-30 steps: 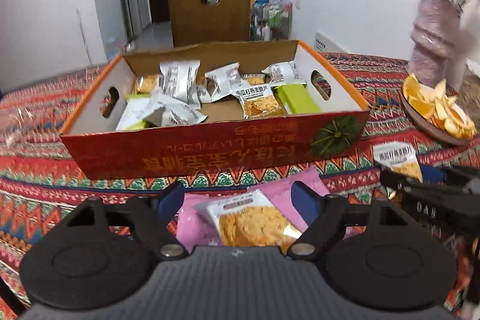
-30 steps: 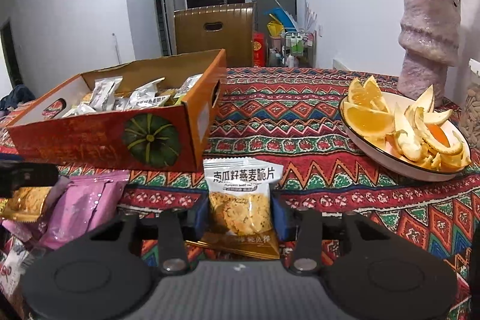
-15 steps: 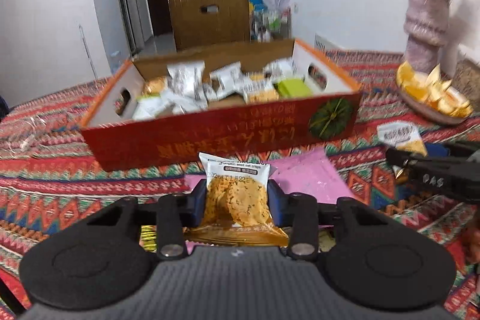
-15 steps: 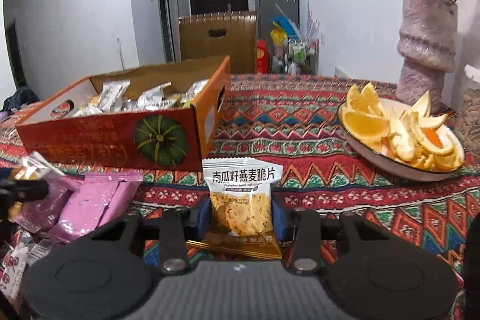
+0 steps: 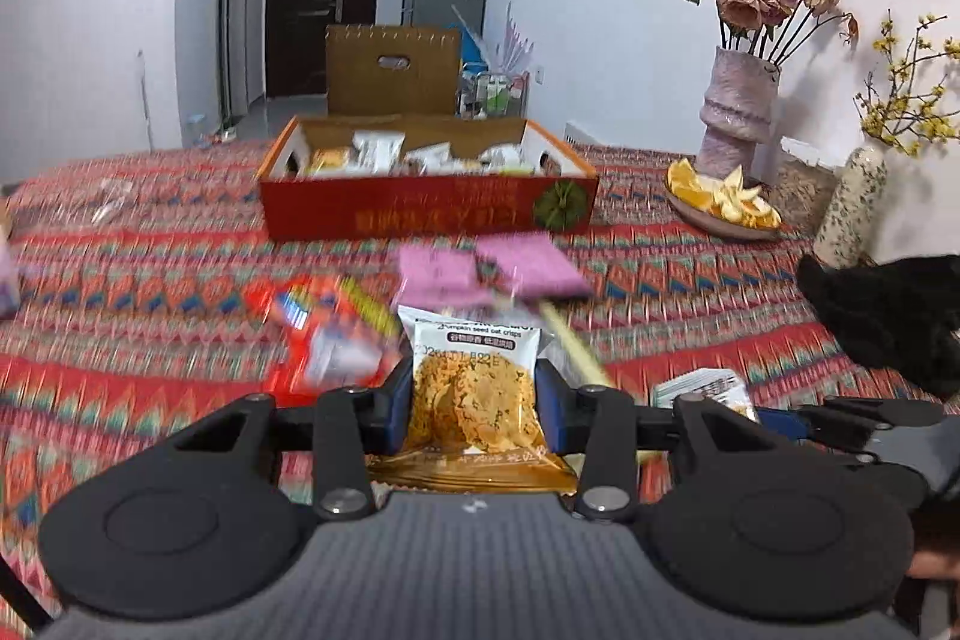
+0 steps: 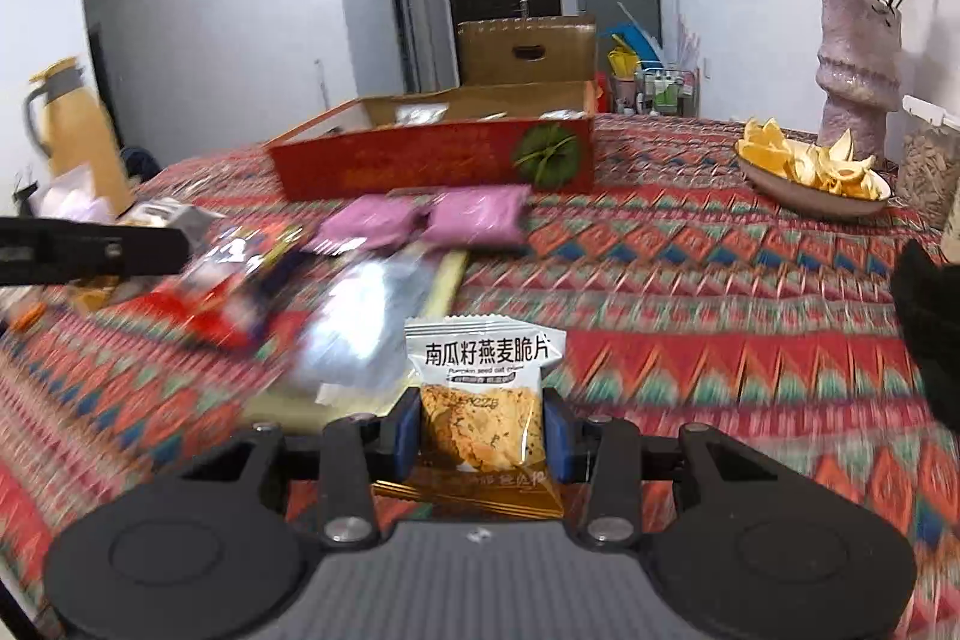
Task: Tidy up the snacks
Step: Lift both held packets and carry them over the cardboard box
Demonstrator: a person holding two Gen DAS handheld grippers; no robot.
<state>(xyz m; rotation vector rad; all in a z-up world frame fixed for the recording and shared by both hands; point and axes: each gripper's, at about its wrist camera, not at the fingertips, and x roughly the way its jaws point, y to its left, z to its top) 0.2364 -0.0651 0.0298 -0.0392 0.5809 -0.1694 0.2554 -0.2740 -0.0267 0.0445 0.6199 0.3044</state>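
left tongs [image 5: 474, 409] squeeze a cracker pack [image 5: 474, 388] | right tongs [image 6: 480, 436] squeeze another pack [image 6: 483, 400] | carry both over the box [image 5: 429, 205], then let go inside

Left tool [image 5: 474, 409] and right tool [image 6: 480, 433] are both clamped shut.

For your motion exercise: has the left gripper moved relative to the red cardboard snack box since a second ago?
Yes. The left gripper, shut on an oat crisp packet, has pulled back from the red cardboard snack box, which now looks smaller and farther away.
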